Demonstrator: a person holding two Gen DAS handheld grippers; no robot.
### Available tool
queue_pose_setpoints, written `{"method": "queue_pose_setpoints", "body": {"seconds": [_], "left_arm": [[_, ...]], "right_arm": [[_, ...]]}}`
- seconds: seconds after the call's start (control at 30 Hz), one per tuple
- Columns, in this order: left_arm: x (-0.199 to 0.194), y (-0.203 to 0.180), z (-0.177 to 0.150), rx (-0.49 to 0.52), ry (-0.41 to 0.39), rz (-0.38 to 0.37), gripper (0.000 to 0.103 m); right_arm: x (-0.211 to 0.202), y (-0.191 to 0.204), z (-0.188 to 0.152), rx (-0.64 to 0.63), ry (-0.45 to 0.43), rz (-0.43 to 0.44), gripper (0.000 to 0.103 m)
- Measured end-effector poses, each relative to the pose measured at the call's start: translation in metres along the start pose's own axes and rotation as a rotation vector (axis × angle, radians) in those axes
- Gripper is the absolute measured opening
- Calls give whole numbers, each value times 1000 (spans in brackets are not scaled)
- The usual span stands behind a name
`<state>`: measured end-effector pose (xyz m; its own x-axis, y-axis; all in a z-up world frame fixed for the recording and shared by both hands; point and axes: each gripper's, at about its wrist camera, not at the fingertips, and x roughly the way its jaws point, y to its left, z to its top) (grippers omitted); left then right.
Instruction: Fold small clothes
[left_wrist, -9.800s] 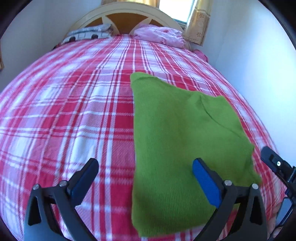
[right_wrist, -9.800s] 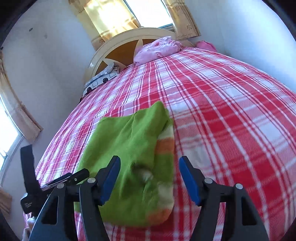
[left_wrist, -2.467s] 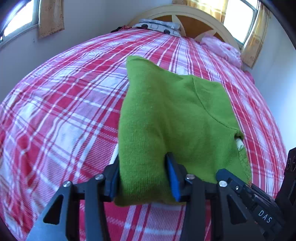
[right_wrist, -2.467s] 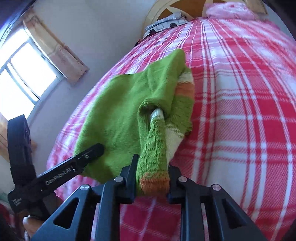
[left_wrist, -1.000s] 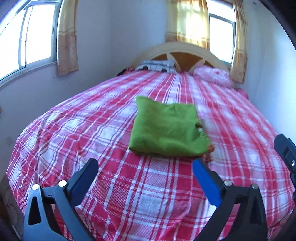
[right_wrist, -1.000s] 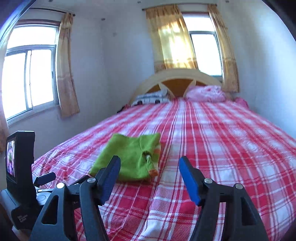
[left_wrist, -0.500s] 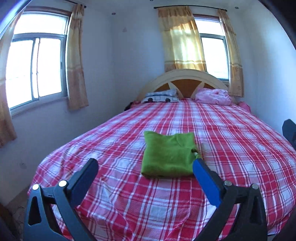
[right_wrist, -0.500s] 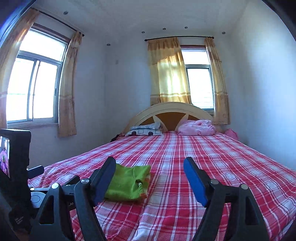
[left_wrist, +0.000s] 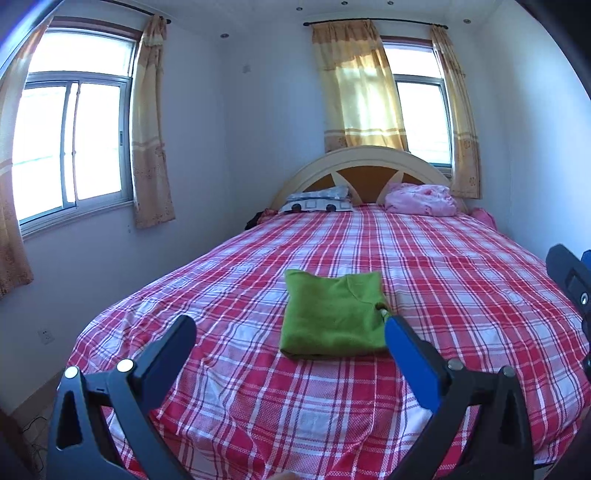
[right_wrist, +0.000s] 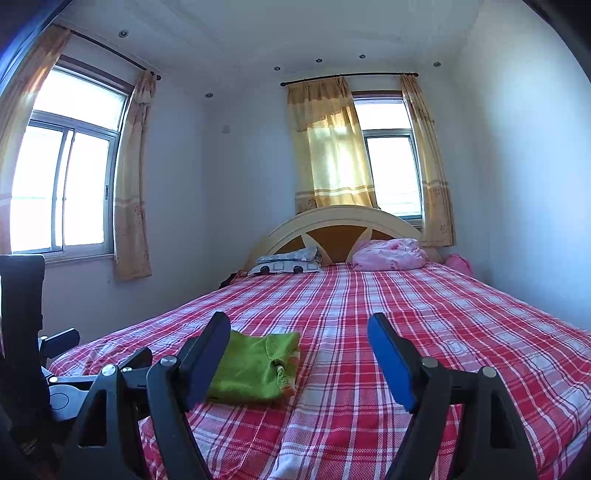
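- The green knit garment (left_wrist: 332, 317) lies folded into a compact rectangle on the red plaid bedspread (left_wrist: 461, 295), toward the foot half of the bed; a striped cuff end (orange and pale bands) pokes out at its right edge
- In the left wrist view the garment sits ahead of the left gripper (left_wrist: 291, 350), between the lines of the two jaws and closer to the right-hand one, whose blue pad overlaps its near right corner in the picture
- The left gripper has its jaws spread wide, holding nothing and clear of the cloth
- In the right wrist view the garment (right_wrist: 258, 365) lies ahead and to the left, partly hidden behind the left-hand jaw of the right gripper (right_wrist: 299, 362)
- The right gripper likewise stands with jaws wide apart and nothing between them but bedspread (right_wrist: 461, 332)
- Far beyond both pairs of jaws: a patterned pillow (left_wrist: 319, 201) and a pink bundle (left_wrist: 421, 199) against the arched headboard (left_wrist: 365, 162)
- Yellow curtains (left_wrist: 358, 85) hang at the window behind the headboard, and another window (left_wrist: 70, 144) is on the left wall
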<state>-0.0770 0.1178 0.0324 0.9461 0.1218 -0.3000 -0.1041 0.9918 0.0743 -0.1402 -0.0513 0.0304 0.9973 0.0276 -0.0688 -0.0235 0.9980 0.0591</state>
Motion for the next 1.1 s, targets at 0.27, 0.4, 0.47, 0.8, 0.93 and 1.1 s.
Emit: {"method": "queue_pose_setpoints", "body": {"seconds": [0.27,0.4,0.47,0.8,0.93,1.1], "left_arm": [[-2,-4,0,14,1,1,103],[-3,-6,0,17,3,2,103],[-3,-6,-1,18,5,3,103],[-3,-7,-1,19,5,4,103],[-4,-7,-1,18,7,4,103],[-2,-7,-1,17,17,2,103]], "right_arm": [[1,-1,-1,9,6,-3,78],[4,-1,-2,11,24,3,78],[4,-2,-3,13,27,4,78],[3,-4,-2,18,26,7,78],[3,-4,-3,17,28,9,78],[3,-4,-2,18,28,9,78]]}}
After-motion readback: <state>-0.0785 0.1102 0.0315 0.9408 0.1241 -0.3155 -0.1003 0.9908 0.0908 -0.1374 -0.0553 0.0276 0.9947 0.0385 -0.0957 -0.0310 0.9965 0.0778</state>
